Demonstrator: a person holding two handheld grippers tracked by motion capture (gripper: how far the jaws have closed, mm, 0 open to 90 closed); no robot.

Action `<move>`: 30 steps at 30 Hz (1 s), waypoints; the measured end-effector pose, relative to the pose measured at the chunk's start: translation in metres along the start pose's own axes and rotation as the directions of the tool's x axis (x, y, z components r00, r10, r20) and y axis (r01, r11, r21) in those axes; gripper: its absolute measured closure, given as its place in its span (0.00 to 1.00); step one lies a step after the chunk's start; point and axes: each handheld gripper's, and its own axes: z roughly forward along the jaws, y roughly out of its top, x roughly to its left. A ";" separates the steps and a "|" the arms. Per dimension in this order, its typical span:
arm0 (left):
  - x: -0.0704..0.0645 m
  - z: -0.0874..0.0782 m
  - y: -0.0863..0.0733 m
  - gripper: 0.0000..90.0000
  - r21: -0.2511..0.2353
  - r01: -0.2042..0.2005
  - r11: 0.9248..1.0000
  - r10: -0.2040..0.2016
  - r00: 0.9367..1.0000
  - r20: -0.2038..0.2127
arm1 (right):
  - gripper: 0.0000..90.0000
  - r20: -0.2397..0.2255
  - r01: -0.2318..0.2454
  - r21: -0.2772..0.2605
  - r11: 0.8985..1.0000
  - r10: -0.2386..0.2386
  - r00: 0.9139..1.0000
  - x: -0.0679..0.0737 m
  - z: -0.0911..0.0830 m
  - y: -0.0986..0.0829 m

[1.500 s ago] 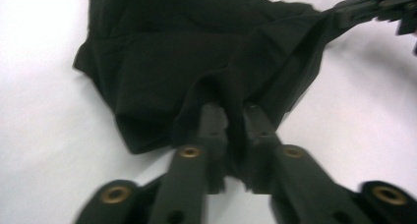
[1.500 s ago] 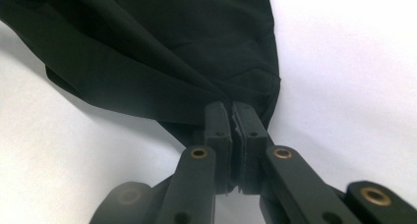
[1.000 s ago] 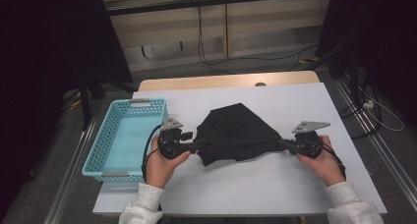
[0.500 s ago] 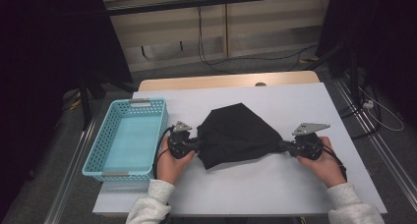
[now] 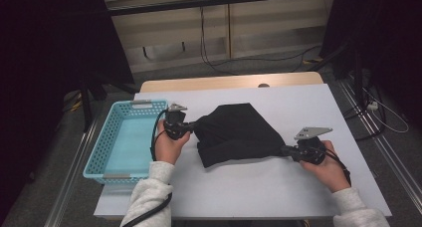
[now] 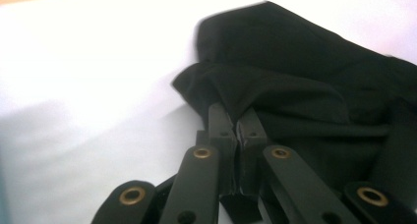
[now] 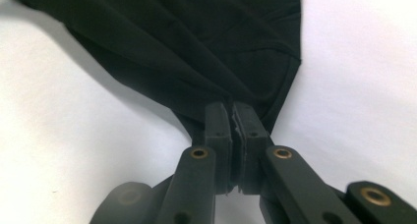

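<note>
- Your left gripper (image 5: pixel 190 128) is clamping the black cloth (image 5: pixel 239 132) at its left corner, jaws pressed together;
- your right gripper (image 5: pixel 287 150) is pinching its right corner likewise.

A black cloth (image 5: pixel 239 132) lies crumpled and folded over itself mid-counter (image 5: pixel 249 187), just right of the blue basket, its left corner pinched in the left claw (image 5: pixel 191 129) and its right corner drawn taut into the right claw (image 5: pixel 286 151)
</note>
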 end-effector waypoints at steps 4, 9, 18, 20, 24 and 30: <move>0.011 0.013 -0.009 0.97 0.034 0.053 0.998 -0.053 0.998 -0.020 | 0.96 -0.020 0.036 -0.001 0.999 -0.036 0.999 0.006 0.001 0.001; 0.007 0.012 -0.013 0.88 0.021 0.044 0.999 -0.044 0.999 -0.005 | 0.96 -0.020 0.048 0.018 0.999 -0.048 0.999 0.009 0.004 -0.001; -0.020 -0.005 -0.020 0.55 0.012 -0.002 1.000 0.002 0.999 0.037 | 0.95 -0.024 0.049 0.017 0.999 -0.048 0.999 0.012 0.002 -0.002; -0.022 -0.001 -0.026 0.59 0.035 -0.019 0.999 0.018 0.999 0.032 | 0.95 -0.023 0.049 0.016 0.999 -0.049 0.999 0.012 0.002 -0.003; -0.020 0.010 -0.036 0.69 0.087 0.031 0.996 -0.037 0.997 0.073 | 0.96 -0.020 0.054 0.020 0.998 -0.054 0.998 0.013 0.002 -0.003; -0.020 0.009 -0.027 0.97 0.069 0.045 0.997 -0.049 0.997 0.066 | 0.96 -0.014 0.057 0.013 0.998 -0.057 0.998 0.011 -0.004 -0.003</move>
